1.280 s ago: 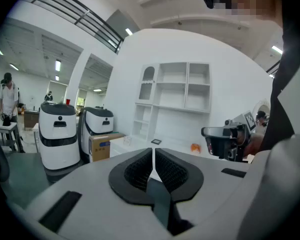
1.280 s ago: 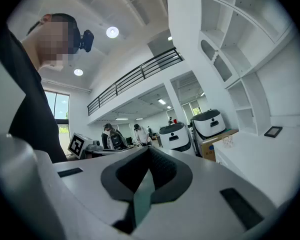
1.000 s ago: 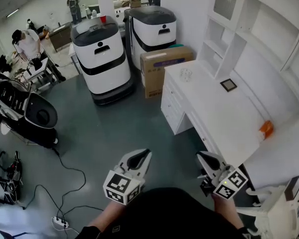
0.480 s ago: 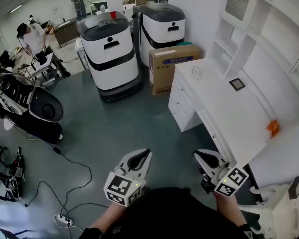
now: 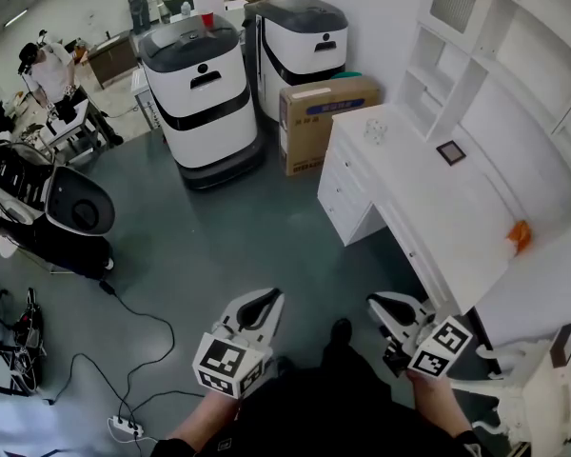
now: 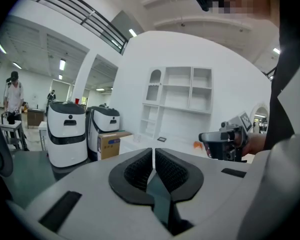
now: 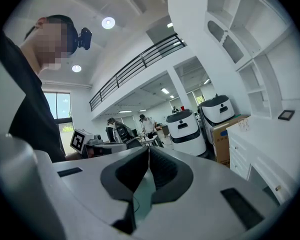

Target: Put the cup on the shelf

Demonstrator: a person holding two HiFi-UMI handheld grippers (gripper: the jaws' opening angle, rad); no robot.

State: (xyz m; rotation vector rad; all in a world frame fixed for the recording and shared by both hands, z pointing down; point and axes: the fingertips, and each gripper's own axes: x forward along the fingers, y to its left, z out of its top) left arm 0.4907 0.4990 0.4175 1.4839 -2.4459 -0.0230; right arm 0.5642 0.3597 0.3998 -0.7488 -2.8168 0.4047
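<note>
A small clear glass cup [image 5: 375, 129] stands on the far end of the white desk [image 5: 438, 208], below the white shelf unit [image 5: 476, 55]. The right gripper view also shows the cup [image 7: 244, 124], far off on the desk top. My left gripper [image 5: 269, 298] and right gripper [image 5: 374, 303] hang side by side over the grey floor, well short of the desk. Both are shut, with nothing between their ribbed pads [image 6: 140, 166] [image 7: 162, 169]. Each gripper view catches the other gripper [image 6: 225, 141] [image 7: 90, 141] off to one side.
Two white service robots [image 5: 200, 93] [image 5: 300, 46] and a cardboard box [image 5: 328, 122] stand beyond the desk's far end. An orange item [image 5: 517, 236] and a small dark frame [image 5: 450, 151] lie on the desk. A black scooter [image 5: 48, 208], floor cable [image 5: 133, 322] and a person [image 5: 48, 74] are at left.
Both grippers have drifted slightly lower in the head view and stay shut. The desk, box and robots have shifted a little, and a shoe now shows between the grippers.
</note>
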